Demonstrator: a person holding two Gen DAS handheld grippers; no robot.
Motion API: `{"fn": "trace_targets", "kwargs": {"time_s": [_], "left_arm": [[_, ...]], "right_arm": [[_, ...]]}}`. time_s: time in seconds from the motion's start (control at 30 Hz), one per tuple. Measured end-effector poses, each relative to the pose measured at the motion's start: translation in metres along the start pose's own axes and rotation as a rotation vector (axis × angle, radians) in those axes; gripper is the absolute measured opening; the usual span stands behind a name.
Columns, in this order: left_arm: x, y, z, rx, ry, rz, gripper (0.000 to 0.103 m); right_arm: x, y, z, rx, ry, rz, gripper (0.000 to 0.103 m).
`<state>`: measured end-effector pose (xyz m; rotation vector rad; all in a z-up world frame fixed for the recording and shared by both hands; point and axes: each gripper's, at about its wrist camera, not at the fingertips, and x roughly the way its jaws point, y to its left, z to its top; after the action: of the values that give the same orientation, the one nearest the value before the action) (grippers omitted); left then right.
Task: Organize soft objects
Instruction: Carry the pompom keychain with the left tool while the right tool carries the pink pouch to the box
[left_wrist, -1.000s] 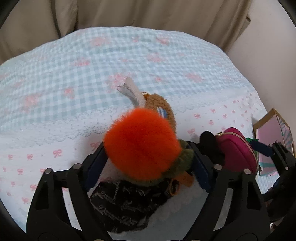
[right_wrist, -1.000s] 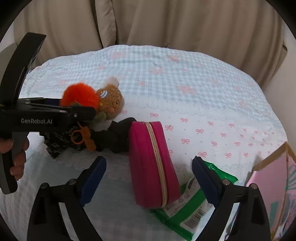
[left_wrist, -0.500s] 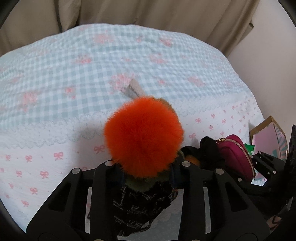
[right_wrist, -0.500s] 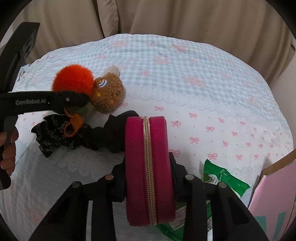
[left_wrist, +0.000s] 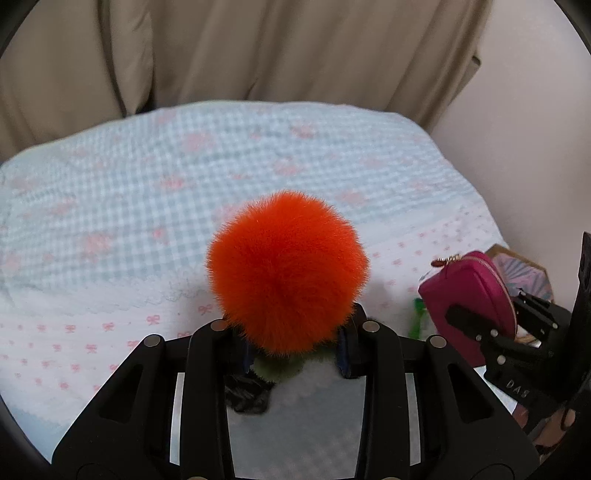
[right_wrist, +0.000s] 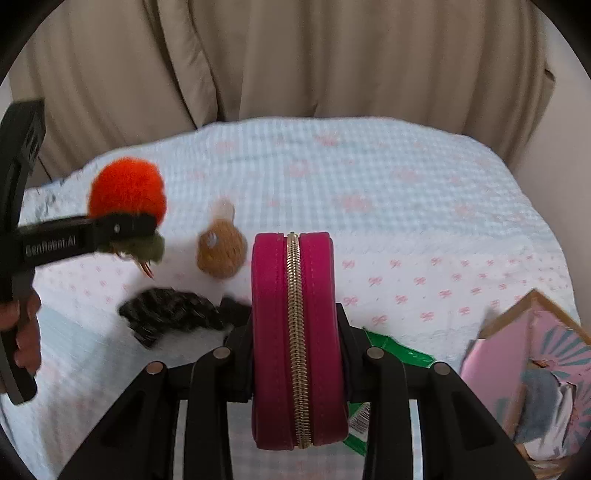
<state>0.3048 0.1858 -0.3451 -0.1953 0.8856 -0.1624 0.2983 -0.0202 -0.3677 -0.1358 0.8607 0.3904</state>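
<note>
My left gripper (left_wrist: 295, 349) is shut on an orange fluffy pompom toy (left_wrist: 286, 267) with a green base and holds it lifted above the bed; it also shows in the right wrist view (right_wrist: 127, 192). My right gripper (right_wrist: 295, 354) is shut on a magenta zip pouch (right_wrist: 295, 332) and holds it upright above the bed; the pouch shows in the left wrist view (left_wrist: 469, 299) too. A brown plush ball (right_wrist: 221, 253) and a black patterned cloth (right_wrist: 170, 314) lie on the bed.
The bed (left_wrist: 147, 192) has a blue check and pink bow cover. A green packet (right_wrist: 399, 352) lies under the pouch. A pink illustrated box (right_wrist: 528, 373) stands at the right edge. Beige curtains (right_wrist: 295, 55) hang behind.
Both grippers closed on their objects and lifted them: the pompom came off the brown plush and black cloth, the pouch came off the green packet.
</note>
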Motion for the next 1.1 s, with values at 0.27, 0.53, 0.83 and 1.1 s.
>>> {"fn": "trace_targets", "kwargs": {"time_s": [0.27,0.53,0.83,1.1], "left_arm": [[-0.076,-0.067,0.023,0.054,-0.047,0.009,0.029],[-0.121,-0.16,0.037,0.124,-0.057,-0.019,0.03],[-0.098,-0.289,0.027,0.189,0.024,-0.102,0.029],[-0.036,-0.377,0.007,0.249,0.119,-0.121,0.03]], "right_arm": [[-0.089,-0.016,0.024,0.039,-0.055,0.003,0.031],[-0.175,-0.065,0.033,0.102,-0.085,-0.025,0.031],[-0.235,-0.156,0.015,0.171,-0.065,-0.101,0.031],[-0.241,-0.244,-0.019,0.234,0.02,-0.137,0.031]]}}
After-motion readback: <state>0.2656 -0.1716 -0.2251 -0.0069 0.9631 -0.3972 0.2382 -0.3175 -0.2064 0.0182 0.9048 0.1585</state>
